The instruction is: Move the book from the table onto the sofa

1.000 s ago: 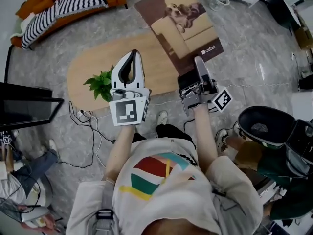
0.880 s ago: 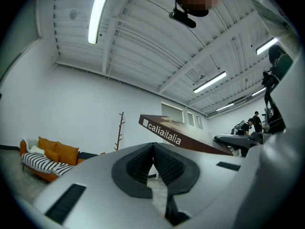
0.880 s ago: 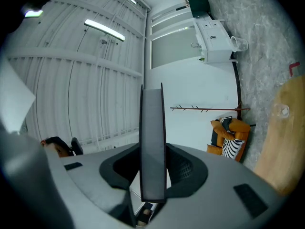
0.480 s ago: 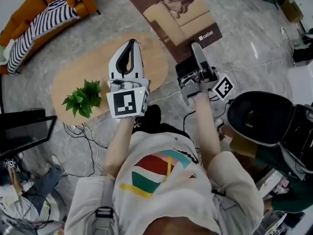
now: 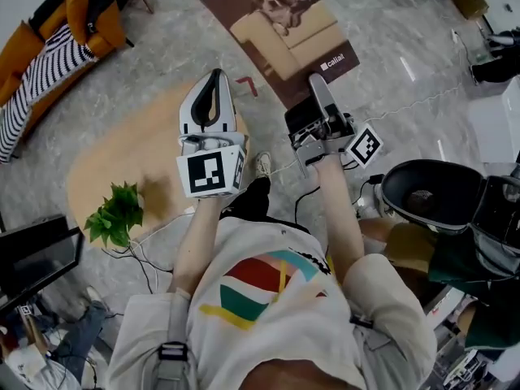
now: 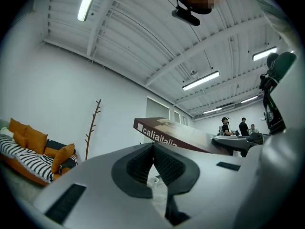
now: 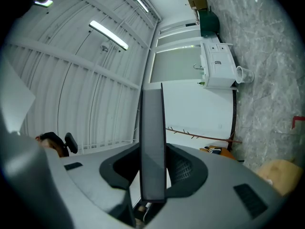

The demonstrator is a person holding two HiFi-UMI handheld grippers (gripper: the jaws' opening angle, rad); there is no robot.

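My right gripper (image 5: 314, 84) is clamped on the near edge of the book (image 5: 280, 23), its jaws held part-way apart by the cover. My left gripper (image 5: 214, 78) is closed and empty. The book now hangs over bare floor, clear of the counter (image 5: 138, 149), so the lift looks done. A second ago it overlapped the counter's end. The sofa (image 5: 49, 43) is well off to my left.

Both bare forearms reach forward, side by side. The white two-jaw left gripper (image 5: 216, 84) has its jaws pressed together with nothing between them. The dark-jawed right gripper (image 5: 316, 92) clamps the edge of the large brown book (image 5: 276, 23).
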